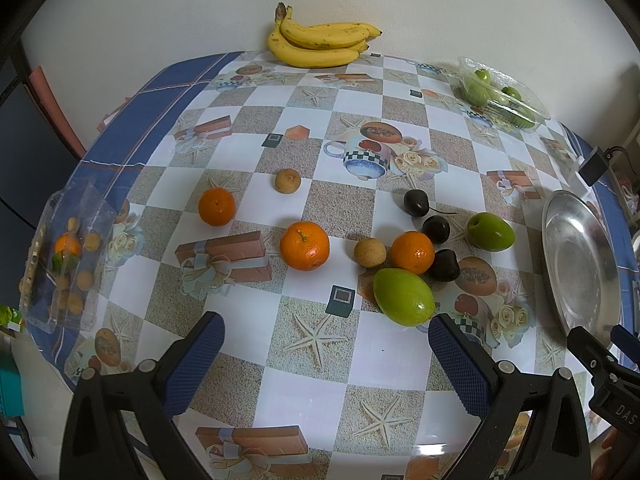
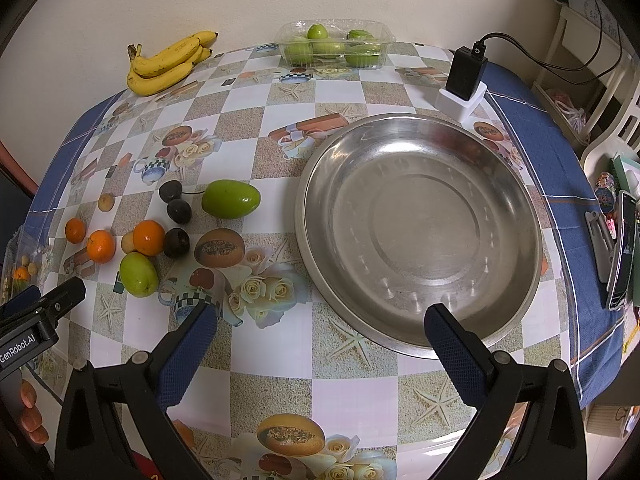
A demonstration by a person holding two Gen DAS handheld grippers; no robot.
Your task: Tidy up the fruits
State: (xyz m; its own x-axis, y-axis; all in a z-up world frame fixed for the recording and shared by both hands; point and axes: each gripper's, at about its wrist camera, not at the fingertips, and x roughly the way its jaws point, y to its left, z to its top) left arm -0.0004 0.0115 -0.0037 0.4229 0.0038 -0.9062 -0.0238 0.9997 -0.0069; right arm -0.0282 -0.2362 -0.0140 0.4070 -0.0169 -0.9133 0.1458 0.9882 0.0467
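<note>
Loose fruit lies on the patterned tablecloth: three oranges, the middle one [image 1: 304, 245], two green fruits, the nearer [image 1: 403, 297] [image 2: 138, 274], three dark fruits [image 1: 416, 202] and two small brown ones [image 1: 369, 253]. My left gripper [image 1: 325, 354] hovers open over the near table, nothing between its fingers, just short of the near green fruit. An empty steel plate [image 2: 420, 216] [image 1: 580, 264] lies to the right. My right gripper [image 2: 320, 346] is open at the plate's near rim, holding nothing. Its tip [image 1: 600, 360] shows in the left wrist view.
A banana bunch [image 1: 320, 40] [image 2: 168, 64] rests against the far wall. A clear tray of green fruits [image 2: 336, 44] [image 1: 500, 94] sits at the back. Another clear tray [image 1: 60, 264] with small fruit sits at the left edge. A charger block [image 2: 466, 76] and clutter [image 2: 618, 248] stand at the right.
</note>
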